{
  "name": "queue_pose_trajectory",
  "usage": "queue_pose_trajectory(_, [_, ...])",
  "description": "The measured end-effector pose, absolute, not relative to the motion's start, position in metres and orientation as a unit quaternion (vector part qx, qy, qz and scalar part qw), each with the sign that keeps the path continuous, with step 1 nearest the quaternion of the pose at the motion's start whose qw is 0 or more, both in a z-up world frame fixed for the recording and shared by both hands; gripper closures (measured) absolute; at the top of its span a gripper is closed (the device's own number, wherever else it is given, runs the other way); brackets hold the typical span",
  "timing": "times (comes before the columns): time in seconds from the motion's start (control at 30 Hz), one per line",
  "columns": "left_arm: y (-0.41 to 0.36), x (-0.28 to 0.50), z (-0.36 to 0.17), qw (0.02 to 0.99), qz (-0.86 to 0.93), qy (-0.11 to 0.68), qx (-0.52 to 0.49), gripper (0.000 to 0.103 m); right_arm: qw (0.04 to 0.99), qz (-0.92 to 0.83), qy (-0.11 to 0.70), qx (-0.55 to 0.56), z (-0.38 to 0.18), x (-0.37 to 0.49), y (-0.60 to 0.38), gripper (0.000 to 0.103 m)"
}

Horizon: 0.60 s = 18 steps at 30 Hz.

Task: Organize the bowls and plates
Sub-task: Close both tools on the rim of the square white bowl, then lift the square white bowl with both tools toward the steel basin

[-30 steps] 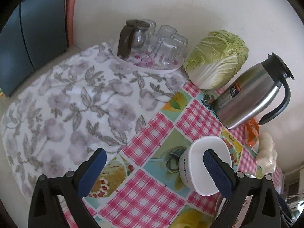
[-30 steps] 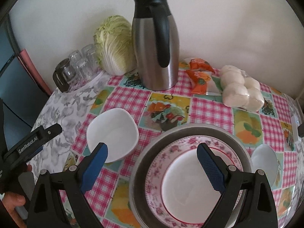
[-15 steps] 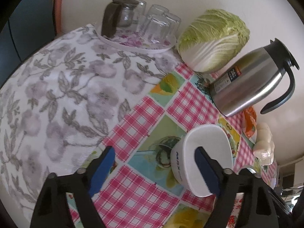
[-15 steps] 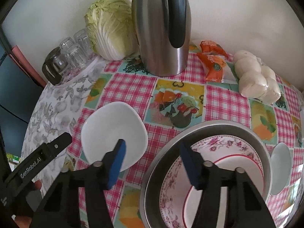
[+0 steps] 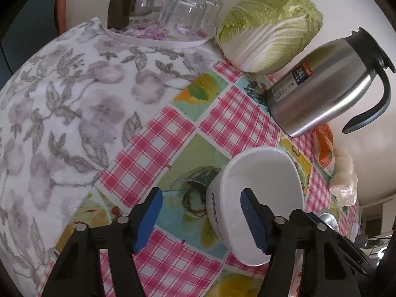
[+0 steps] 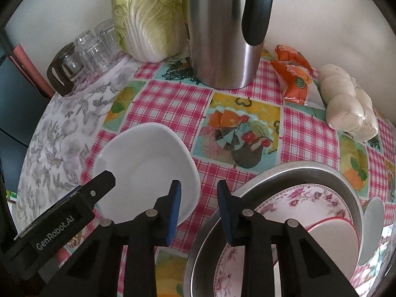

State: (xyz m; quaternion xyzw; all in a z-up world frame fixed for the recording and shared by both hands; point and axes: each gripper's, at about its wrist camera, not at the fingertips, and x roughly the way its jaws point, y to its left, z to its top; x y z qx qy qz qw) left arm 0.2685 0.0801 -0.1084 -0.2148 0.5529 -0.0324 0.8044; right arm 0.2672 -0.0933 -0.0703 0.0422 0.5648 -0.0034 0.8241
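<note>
A white squarish bowl sits on the checked tablecloth. My left gripper hangs low over it with its jaws closing. The bowl's near wall lies between them, one pad over the bowl's inside and the other well clear of the outside. My right gripper, jaws also closing and narrow, points down at the strip between the bowl's right rim and a metal basin. Its pads press on nothing. In the basin lie a flowered plate and a red-rimmed white plate.
Along the wall stand a steel thermos jug, a cabbage and a tray of upturned glasses. Orange packets and bagged buns lie at the back right. A small white dish sits beside the basin.
Both grippers have come down closer to the table and the white bowl. Their jaws have narrowed, the right pair by far the more.
</note>
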Motion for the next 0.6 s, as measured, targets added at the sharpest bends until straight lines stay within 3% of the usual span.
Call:
queue_pose_trajectory(0.13, [0.080,0.270,-0.117,0.796,-0.035,0.560,-0.229,0.038,0.823,0.002,0.567,0.044,-0.076,0.270,-0.092,0.076])
queue_pose_trajectory(0.5, [0.071,0.272,-0.130,0.786,-0.060,0.564,-0.246,0.081,0.818,0.005,0.574,0.049,-0.091,0.276,-0.090,0.089])
queue_pose_trajectory(0.6, [0.069,0.272,-0.128,0.788,-0.063,0.563,-0.241,0.083,0.820,0.006,0.571,0.042,-0.091,0.277,-0.087,0.091])
